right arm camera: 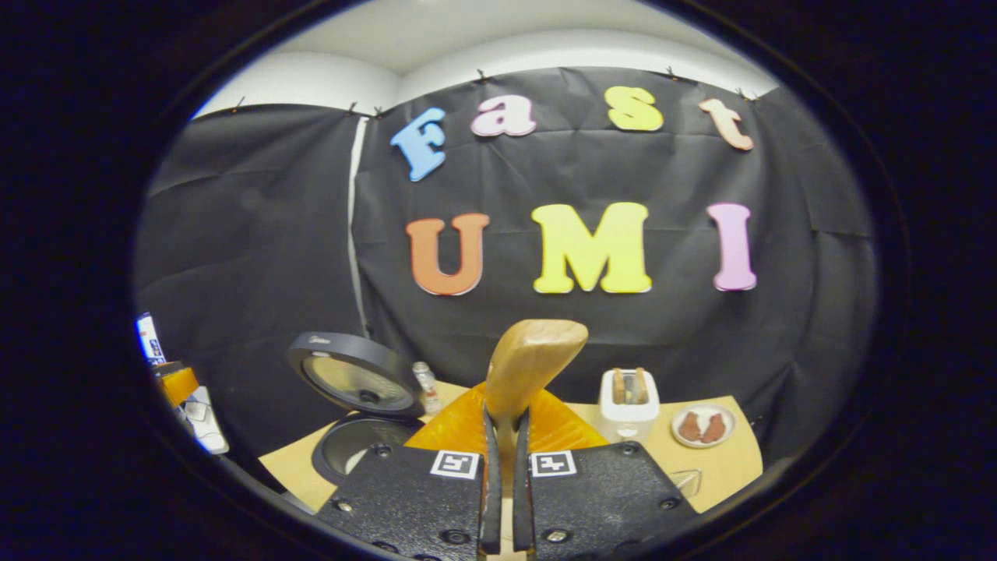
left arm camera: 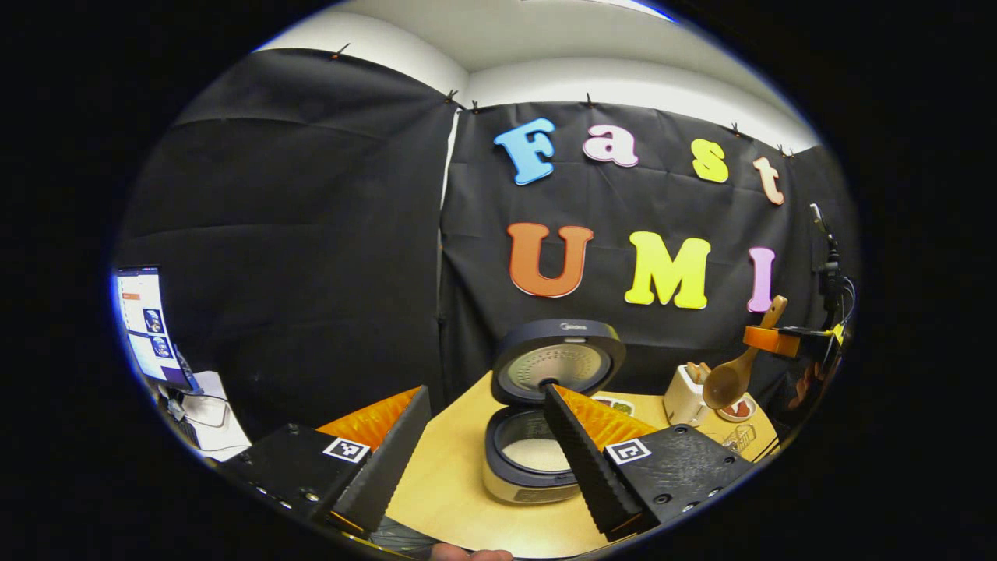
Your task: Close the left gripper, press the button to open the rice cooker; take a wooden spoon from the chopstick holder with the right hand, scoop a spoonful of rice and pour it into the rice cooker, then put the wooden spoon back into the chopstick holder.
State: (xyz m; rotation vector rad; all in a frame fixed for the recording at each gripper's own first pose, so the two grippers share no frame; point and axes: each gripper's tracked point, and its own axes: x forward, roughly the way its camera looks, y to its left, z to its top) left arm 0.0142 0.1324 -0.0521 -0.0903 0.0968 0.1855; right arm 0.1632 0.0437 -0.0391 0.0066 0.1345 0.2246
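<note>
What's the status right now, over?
Left gripper open, idle over the table. Right gripper shut on wooden spoon. Rice cooker lid up. Nothing in the way.

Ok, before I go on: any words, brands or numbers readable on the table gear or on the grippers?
Rice cooker lid: small brand mark near its top edge, too small to read.
Screen: text too blurred to read.
Left gripper, open, and right gripper, shut on the wooden spoon: square patterned tags, no words.
Toaster: no text seen.
</note>
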